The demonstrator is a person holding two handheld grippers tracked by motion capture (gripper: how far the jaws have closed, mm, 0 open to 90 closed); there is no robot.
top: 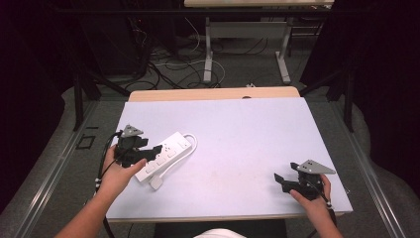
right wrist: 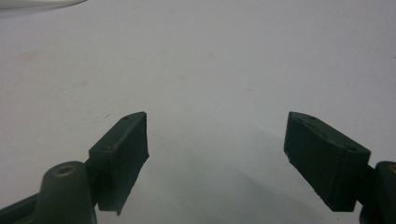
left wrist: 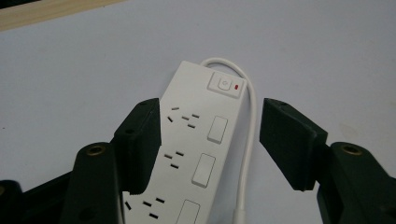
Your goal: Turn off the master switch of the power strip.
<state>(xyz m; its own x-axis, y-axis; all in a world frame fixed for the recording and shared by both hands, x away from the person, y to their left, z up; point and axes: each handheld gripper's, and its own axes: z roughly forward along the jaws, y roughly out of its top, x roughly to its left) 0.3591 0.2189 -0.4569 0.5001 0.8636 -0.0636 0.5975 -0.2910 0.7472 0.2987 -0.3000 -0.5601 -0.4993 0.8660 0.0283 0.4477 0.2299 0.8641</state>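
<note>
Pale, bare surface (top: 237, 129) under dark surroundings, with cables on the floor beyond its far edge. Lying flat near its left front corner: white power strip (top: 166, 151), set at a slant, master switch (left wrist: 225, 85) with a red light at the far end, white cord (left wrist: 250, 140) looping off that end and running back along one long side to the plug (top: 156, 182) near the front.

Straddling the strip at its near half: left hand-held gripper (left wrist: 210, 135), jaws spread, one at the socket-side edge, the other out past the cord and clear of it. No squeeze on the body seen yet; contact of the socket-side jaw hard to judge from the left gripper view.

Step in hand, by the look of it: lining up a grasp across the width of the strip. Next move likely calls for narrowing the jaws squarely on both long sides, and for care with the cord, which sits between strip and outer jaw and would be pinched along with it.

Left hand (top: 116, 173) wrapped round the tool from behind, forearm angled in from the bottom left, tool aimed forward and right, roughly level.

Well apart, at the right front corner: right hand-held gripper (top: 281, 181), jaws wide apart over bare surface, nothing between them, aimed left. Right hand (top: 312, 198) low, close to the edge.
</note>
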